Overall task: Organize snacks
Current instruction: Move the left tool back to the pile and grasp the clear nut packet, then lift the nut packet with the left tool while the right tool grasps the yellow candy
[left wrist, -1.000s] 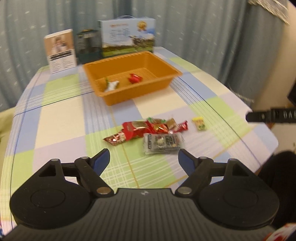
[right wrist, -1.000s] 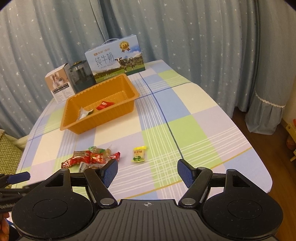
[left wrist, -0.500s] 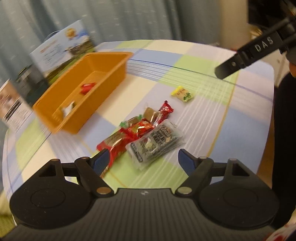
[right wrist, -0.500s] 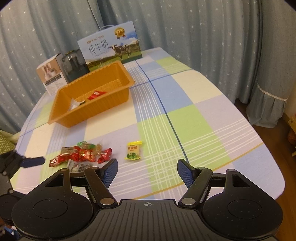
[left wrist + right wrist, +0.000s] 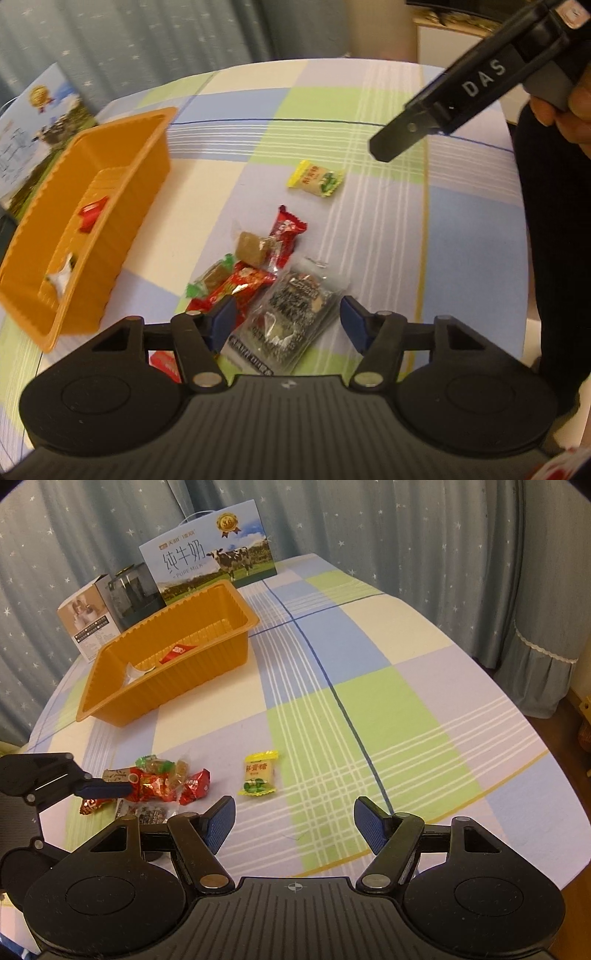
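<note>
The left tongs [image 5: 286, 319] have dropped from a hover over the worktop [image 5: 369, 709] and rolled toward the loose pile, and their jaws are now closing around the clear dark-printed packet [image 5: 291, 325], which lies between the blue pads without yet being pinched, so this reads as the start of the next pick. The right tongs [image 5: 295, 823] have sunk a little and hang released, holding nothing, short of the yellow candy [image 5: 258, 773], which lies just beside the red and brown sweets [image 5: 166, 782]. The orange tray [image 5: 207, 664] already holds a red wrapper [image 5: 177, 651] and a white one [image 5: 135, 672], so most snacks remain to be moved. The worktop wears a pastel checked cloth; a milk carton [image 5: 214, 559] and two smaller boxes stand behind the tray, before blue star-patterned curtains [image 5: 369, 517]
</note>
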